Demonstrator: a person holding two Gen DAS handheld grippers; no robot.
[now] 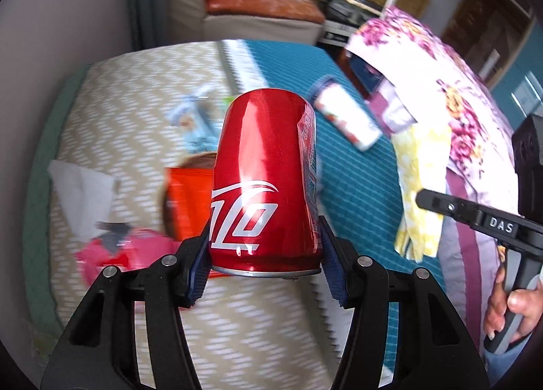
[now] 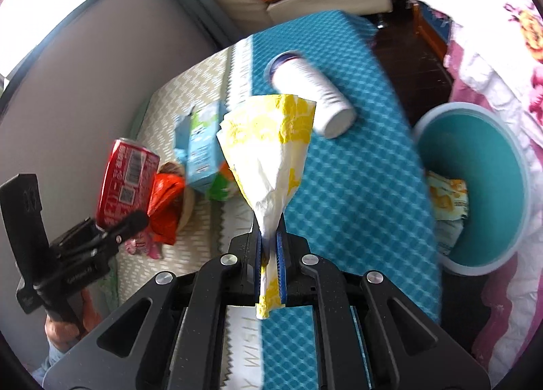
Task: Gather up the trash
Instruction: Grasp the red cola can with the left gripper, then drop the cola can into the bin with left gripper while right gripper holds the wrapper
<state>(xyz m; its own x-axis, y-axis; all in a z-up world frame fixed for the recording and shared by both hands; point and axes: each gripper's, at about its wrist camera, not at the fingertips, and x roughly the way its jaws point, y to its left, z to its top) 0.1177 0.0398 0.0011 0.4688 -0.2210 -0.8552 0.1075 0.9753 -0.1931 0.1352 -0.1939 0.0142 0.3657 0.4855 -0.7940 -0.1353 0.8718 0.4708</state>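
teal-beige bedspread [image 1: 356,186], dented red can [image 1: 264,179]

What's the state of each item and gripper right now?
left gripper: shut on red can
red can: held, lifted
right gripper: shut on yellow-white napkin
yellow-white napkin: pinched, lifted
white cup: lying on its side
teal bin: open, wrappers inside
blue carton: lying on the table, top torn open
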